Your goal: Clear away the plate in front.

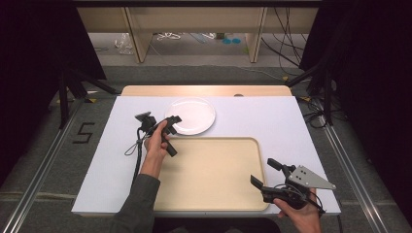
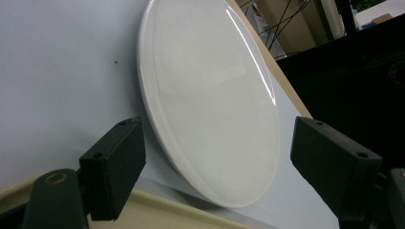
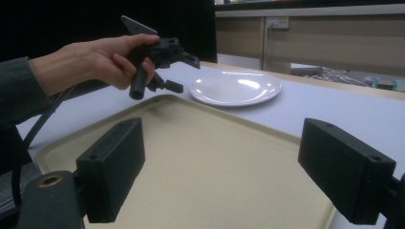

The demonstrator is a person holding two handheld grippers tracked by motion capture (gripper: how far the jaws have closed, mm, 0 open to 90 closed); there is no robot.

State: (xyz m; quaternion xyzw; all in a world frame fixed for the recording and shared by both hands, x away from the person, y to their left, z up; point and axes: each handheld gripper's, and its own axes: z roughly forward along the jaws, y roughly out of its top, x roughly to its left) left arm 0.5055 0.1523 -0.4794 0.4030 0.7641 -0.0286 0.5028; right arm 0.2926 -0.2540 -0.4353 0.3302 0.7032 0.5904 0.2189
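A white plate lies empty on the white table cover, just beyond the beige tray. My left gripper hovers open at the plate's near-left rim. In the left gripper view the plate fills the space ahead, and its near rim sits between the wide-apart jaws of the left gripper. My right gripper is open over the tray's right edge with nothing between its jaws. In the right gripper view this gripper looks across the tray to the plate and the left gripper.
The white cover lies over a wooden table whose far edge shows. Black stand legs flank the table on both sides. A shelf unit and cables lie on the floor behind. A "5" marks the floor at left.
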